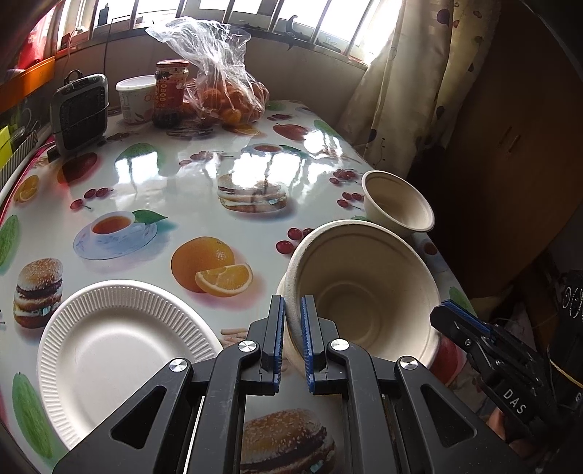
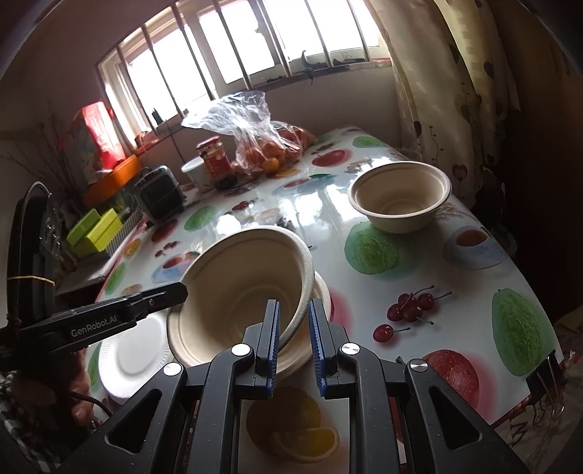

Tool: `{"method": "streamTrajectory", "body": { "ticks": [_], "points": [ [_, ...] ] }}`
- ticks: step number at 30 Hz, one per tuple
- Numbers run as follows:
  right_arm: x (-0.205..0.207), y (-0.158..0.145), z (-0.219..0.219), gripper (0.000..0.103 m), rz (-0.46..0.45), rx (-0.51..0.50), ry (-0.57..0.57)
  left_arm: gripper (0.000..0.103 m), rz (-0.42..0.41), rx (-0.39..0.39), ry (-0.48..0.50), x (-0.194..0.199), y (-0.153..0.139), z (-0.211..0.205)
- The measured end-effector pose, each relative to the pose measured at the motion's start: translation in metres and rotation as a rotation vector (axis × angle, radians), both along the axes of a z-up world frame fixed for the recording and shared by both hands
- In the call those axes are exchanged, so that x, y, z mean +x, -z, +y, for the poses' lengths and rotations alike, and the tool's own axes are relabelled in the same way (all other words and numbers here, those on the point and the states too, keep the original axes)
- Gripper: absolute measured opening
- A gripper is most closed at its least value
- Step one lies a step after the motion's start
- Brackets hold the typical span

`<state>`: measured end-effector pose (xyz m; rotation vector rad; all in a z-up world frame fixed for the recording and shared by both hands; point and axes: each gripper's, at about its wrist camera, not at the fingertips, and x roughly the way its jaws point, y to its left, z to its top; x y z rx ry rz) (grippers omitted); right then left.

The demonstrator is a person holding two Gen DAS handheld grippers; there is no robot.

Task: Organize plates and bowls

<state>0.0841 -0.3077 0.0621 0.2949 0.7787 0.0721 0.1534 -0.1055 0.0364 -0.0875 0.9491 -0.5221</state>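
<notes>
Beyond your tilted bowl (image 1: 364, 291), which both the left gripper (image 1: 293, 342) and the right gripper (image 2: 294, 346) pinch by the rim, the second bowl (image 1: 399, 202) waits upright, nearer the right.

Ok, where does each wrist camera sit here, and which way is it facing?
Left wrist: on the left gripper, low over the table, facing the window; its fingers clamp the tilted bowl's left rim; the right gripper shows at right.
Right wrist: on the right gripper, also facing the window; its fingers straddle that bowl's right rim; the left gripper shows at left.
Shared: tilted bowl, upright bowl, white plate, bag of oranges.
</notes>
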Motion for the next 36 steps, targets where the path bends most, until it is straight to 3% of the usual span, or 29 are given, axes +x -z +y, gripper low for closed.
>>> {"method": "streamTrajectory", "body": {
  "ticks": [36],
  "points": [
    [0.007, 0.024, 0.002, 0.017, 0.059, 0.006, 0.007, 0.010, 0.065, 0.029, -0.010, 0.009, 0.022, -0.004]
  ]
}}
